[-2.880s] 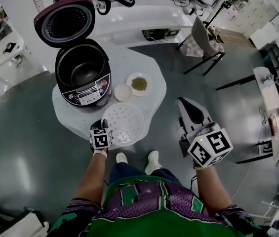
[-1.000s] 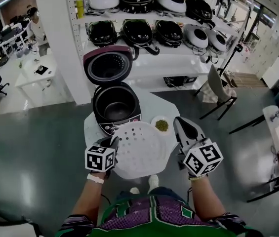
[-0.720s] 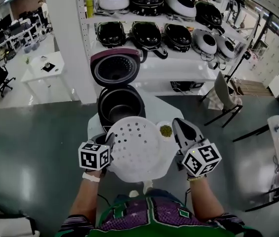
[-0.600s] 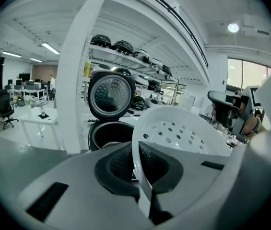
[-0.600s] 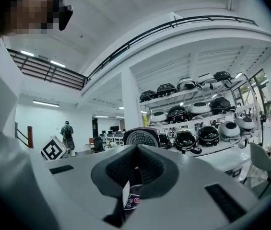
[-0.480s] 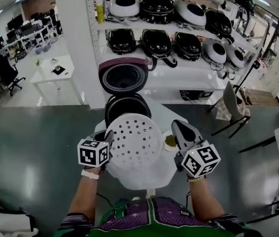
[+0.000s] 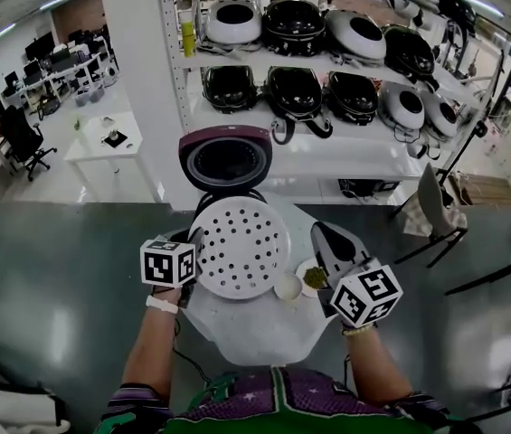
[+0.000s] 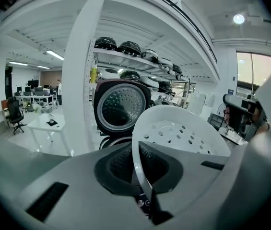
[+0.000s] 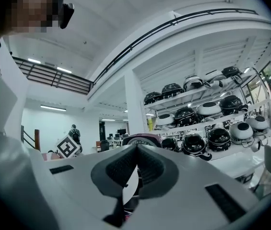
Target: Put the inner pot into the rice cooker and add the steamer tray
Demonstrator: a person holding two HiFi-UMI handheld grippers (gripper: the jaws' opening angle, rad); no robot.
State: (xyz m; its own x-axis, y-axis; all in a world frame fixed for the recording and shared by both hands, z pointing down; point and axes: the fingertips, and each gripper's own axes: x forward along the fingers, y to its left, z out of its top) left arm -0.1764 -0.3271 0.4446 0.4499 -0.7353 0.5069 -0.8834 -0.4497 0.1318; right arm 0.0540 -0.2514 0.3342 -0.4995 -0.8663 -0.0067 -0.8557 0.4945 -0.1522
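- Left gripper [image 7: 192, 259] clamped on steamer tray [image 7: 240, 247] at its left rim
- Tray aloft, tilted, covering open rice cooker's [image 7: 226, 159] mouth
- Right gripper [image 7: 326, 242] closed, empty, just clear of tray's right edge

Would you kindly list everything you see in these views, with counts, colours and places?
steamer tray: one, white, perforated, held over the rice cooker
rice cooker: one, dark, maroon lid open, at the small table's far edge
small table: one, white, before the person
dish: one, white with green contents, right of the tray
small bowl: one, white, beside the dish
shelf cookers: many, black or white, on the rear shelves
chair: one, grey, at right
left hand-held gripper: one, shut on the tray's rim
right hand-held gripper: one, shut, empty, right of the tray
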